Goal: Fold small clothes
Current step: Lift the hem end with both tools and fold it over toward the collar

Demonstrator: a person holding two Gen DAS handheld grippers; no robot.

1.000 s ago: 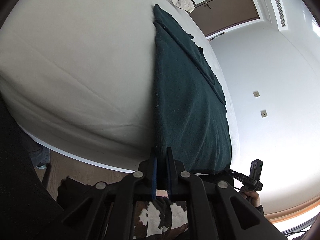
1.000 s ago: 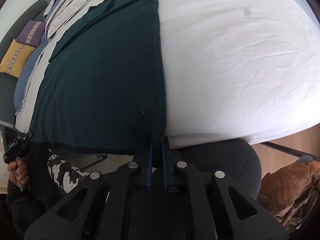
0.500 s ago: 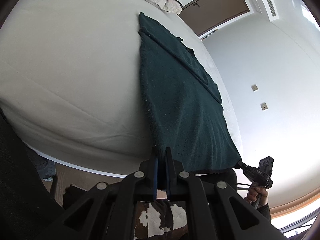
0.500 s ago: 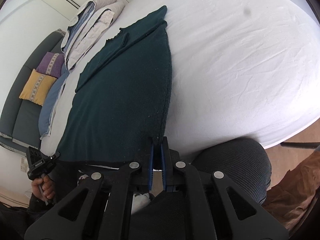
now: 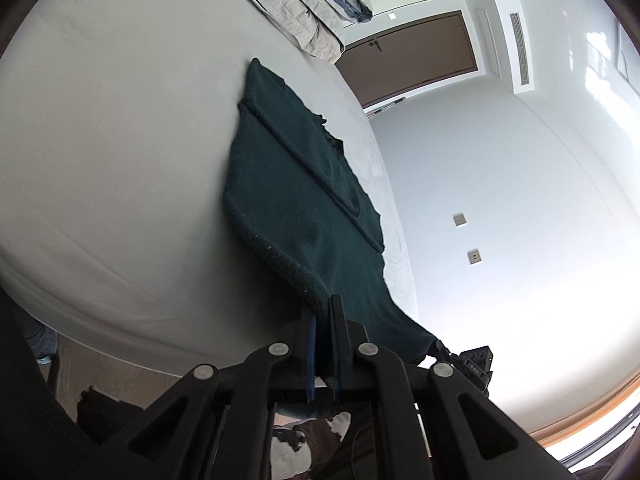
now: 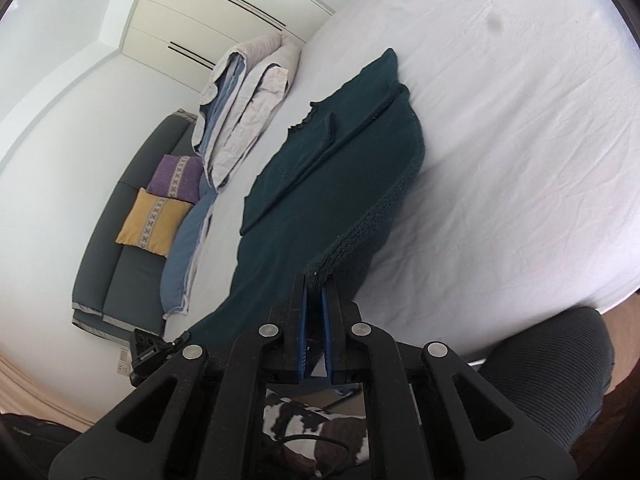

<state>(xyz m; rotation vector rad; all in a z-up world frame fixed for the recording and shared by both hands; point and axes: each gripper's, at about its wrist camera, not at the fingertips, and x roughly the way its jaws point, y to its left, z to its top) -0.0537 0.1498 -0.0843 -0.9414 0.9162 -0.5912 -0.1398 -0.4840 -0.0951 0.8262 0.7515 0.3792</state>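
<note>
A dark green knit garment [image 5: 304, 200] lies on a white bed [image 5: 112, 160], its sleeves folded across the far end. My left gripper [image 5: 323, 309] is shut on the near hem at its left corner and holds it raised off the bed. My right gripper [image 6: 315, 286] is shut on the near hem at the right corner of the garment [image 6: 320, 184], also raised. The near half of the cloth hangs lifted between both grippers; the far half rests on the bed [image 6: 520, 140]. The right gripper also shows in the left wrist view [image 5: 442, 350].
Folded beige and blue bedding [image 6: 244, 92] lies at the far end of the bed. A dark sofa with a purple and a yellow cushion [image 6: 154, 220] stands beside it. A black chair [image 6: 548, 372] is by the bed's near edge. A brown door [image 5: 412, 56] is beyond.
Both grippers have risen and moved forward over the bed with the hem, lifting the garment's near half off the sheet. The side edges now curve upward.
</note>
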